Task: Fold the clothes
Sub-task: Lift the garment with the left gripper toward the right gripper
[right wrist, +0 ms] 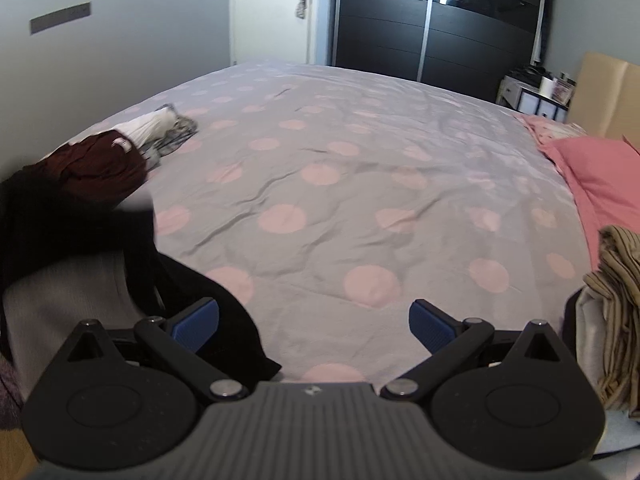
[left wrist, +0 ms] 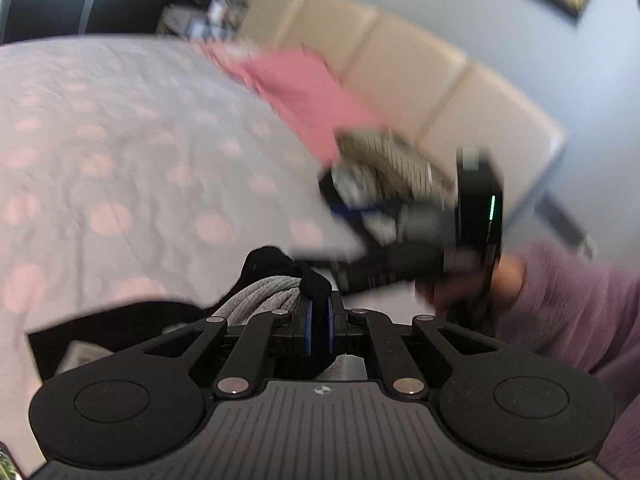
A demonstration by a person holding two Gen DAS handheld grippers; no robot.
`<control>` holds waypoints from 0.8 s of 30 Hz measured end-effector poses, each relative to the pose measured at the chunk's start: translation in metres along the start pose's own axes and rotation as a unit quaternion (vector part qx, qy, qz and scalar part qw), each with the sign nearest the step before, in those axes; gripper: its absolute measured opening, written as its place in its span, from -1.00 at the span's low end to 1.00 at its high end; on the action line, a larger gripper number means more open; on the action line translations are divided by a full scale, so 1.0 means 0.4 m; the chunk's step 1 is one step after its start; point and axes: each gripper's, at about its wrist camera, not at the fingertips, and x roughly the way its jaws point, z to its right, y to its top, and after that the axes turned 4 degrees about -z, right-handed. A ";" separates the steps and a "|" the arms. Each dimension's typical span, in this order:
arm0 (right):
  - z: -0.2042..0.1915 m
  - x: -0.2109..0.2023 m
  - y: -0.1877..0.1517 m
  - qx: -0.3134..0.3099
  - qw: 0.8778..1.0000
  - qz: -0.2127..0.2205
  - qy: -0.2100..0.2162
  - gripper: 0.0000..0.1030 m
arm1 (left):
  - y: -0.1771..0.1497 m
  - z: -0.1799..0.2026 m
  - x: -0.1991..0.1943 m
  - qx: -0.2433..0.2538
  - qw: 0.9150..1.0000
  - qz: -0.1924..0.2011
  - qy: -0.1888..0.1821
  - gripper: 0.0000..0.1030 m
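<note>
I am picking up the next garment to fold: my left claw (left wrist: 319,322) is pressed together, pinching a grey-and-black top (left wrist: 264,292) at a black edge bunched between the blue pads. The top is hanging at the near edge of the bed (right wrist: 340,184), its grey ribbed part and black part draping down at the left of the right wrist view (right wrist: 68,304). My right claw (right wrist: 314,326) is spread wide and holding nothing, hovering above the dotted cover near the front edge. The left view is blurred, so I cannot tell the top's exact outline; I judge its long axis is running roughly downward from the pinch, not yet laid flat. The next move, I think, calls for bringing the right claw over to a second edge of the top, closing on it, and spreading the cloth flat across the open cover. A dark red heap (right wrist: 96,168) is lying on the bed's left side, a striped pile (right wrist: 616,288) at the right, and a pink pillow (right wrist: 600,176) beyond it.
</note>
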 end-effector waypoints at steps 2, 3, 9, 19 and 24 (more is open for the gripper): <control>0.011 0.001 -0.003 0.013 1.000 -0.005 0.001 0.99 | -0.028 0.016 0.067 0.013 0.999 -0.048 0.003 -0.90; 0.016 0.002 -0.005 0.020 1.000 -0.011 0.005 0.99 | -0.043 0.021 0.098 0.019 0.997 -0.073 0.007 -0.90; 0.020 0.014 -0.029 0.051 0.997 -0.045 0.044 0.97 | -0.098 0.018 0.158 0.053 0.987 -0.148 0.018 -0.65; 0.006 0.049 -0.093 0.061 0.989 -0.108 0.078 0.71 | -0.051 -0.090 0.093 0.036 0.987 -0.095 0.124 -0.47; 0.014 0.041 -0.124 0.088 0.983 -0.132 0.095 0.71 | -0.031 -0.136 0.125 0.080 0.976 -0.089 0.181 -0.47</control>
